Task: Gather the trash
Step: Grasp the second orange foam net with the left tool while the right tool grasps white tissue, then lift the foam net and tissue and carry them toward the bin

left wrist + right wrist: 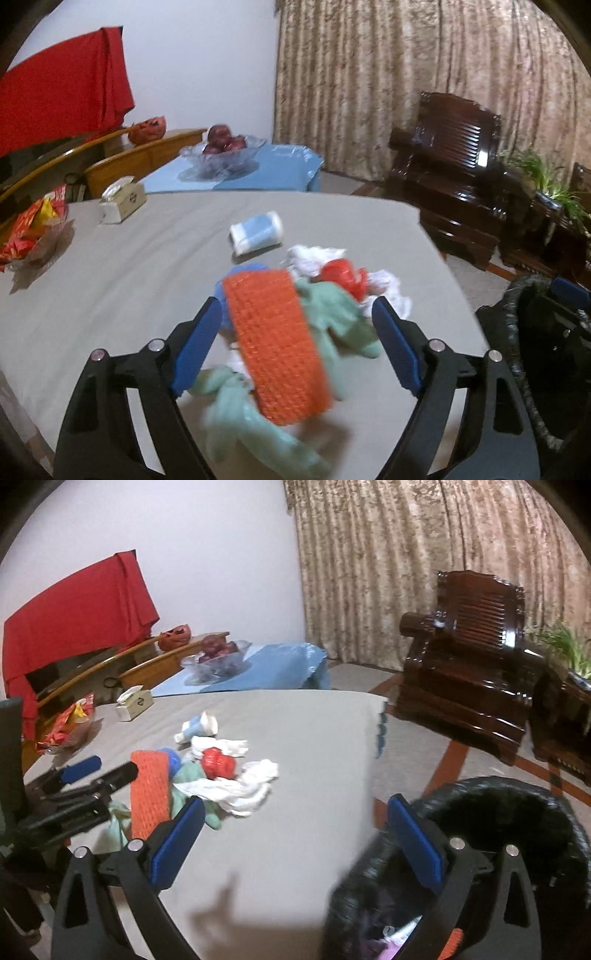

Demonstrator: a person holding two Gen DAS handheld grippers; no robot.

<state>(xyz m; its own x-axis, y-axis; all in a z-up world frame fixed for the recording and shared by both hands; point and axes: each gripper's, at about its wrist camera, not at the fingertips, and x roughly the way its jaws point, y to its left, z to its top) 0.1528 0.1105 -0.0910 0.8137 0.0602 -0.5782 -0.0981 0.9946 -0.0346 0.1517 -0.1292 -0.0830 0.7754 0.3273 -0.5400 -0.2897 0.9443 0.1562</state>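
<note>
My left gripper is spread wide over the trash pile, nothing clamped. An orange mesh strip lies between its fingers, with a pale green bag under it; I can't tell if the pads touch either. Just ahead are white crumpled paper and a red wrapper, further ahead a blue-and-white roll. My right gripper is fully open and empty, at the table edge, the pile off to its left. The black-lined bin sits right beneath it.
</note>
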